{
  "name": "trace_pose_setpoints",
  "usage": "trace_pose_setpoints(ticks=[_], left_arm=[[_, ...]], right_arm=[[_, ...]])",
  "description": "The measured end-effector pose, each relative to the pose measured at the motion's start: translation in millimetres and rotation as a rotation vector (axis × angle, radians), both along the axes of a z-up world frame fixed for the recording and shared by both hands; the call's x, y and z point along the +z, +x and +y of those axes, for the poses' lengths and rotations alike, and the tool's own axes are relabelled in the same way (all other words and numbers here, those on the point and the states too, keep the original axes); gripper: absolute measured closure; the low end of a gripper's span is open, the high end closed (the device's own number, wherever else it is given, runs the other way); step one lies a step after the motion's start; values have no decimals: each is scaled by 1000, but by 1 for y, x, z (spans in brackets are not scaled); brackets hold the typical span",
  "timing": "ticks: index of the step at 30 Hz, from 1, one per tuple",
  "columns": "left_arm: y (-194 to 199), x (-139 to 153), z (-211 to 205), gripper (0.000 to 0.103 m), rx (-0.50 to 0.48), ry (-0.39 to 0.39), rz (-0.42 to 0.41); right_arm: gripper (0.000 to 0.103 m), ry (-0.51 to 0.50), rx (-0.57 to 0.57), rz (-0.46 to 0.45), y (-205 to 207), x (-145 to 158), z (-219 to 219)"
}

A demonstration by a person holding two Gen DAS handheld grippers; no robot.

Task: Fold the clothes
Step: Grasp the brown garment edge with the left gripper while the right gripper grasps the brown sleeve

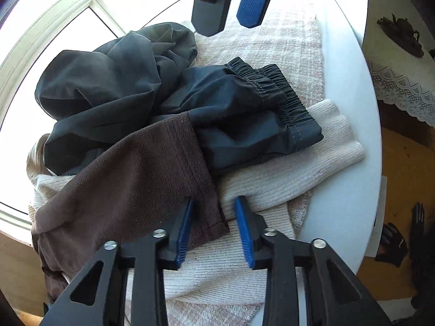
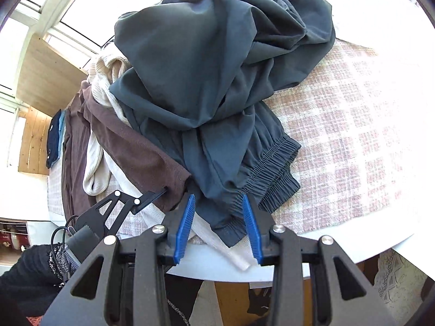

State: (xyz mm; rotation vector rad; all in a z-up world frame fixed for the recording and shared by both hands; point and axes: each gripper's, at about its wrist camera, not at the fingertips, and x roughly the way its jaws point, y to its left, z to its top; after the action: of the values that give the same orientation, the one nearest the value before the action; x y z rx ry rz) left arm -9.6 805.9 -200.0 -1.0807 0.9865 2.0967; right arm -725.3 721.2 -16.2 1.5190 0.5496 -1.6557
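Observation:
A pile of clothes lies on a round white table (image 1: 350,125). Dark grey shorts (image 1: 239,114) with an elastic waistband lie on top, also in the right wrist view (image 2: 217,81). A brown fleece garment (image 1: 136,179) lies beneath them, over a cream ribbed sweater (image 1: 293,168). My left gripper (image 1: 214,209) is open, its jaws standing either side of the brown garment's hem corner. My right gripper (image 2: 218,203) is open, its jaws either side of the shorts' waistband edge. The right gripper also shows at the top of the left wrist view (image 1: 231,5).
A pink and white checked cloth (image 2: 353,141) covers the table top. A window (image 1: 54,27) is behind the pile. A lace-covered side table (image 1: 402,76) stands at the right. Wooden floor (image 1: 402,179) lies below the table edge.

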Motion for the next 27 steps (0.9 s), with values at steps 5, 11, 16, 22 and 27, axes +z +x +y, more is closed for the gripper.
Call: trace_pose_setpoints(ticks=[5,11,16,22,27], left_arm=[[-8,30,-51,98,77,313,-126],[-20,38,-112,99,187,461,-228],[-16,37,-141,99,217,496,-258],[0,19,-133,99,159,460,-267],[17,12,-134,92,144,399,-264]], right_arm=[[67,-24,31,5,7,9,-2],[66,-16,164,-4,29,-4,-47],[64,51,240,-126,49,-47,-84],[64,161,298,-192,76,-94,-103],[67,221,302,-174,85,-115,-101]])
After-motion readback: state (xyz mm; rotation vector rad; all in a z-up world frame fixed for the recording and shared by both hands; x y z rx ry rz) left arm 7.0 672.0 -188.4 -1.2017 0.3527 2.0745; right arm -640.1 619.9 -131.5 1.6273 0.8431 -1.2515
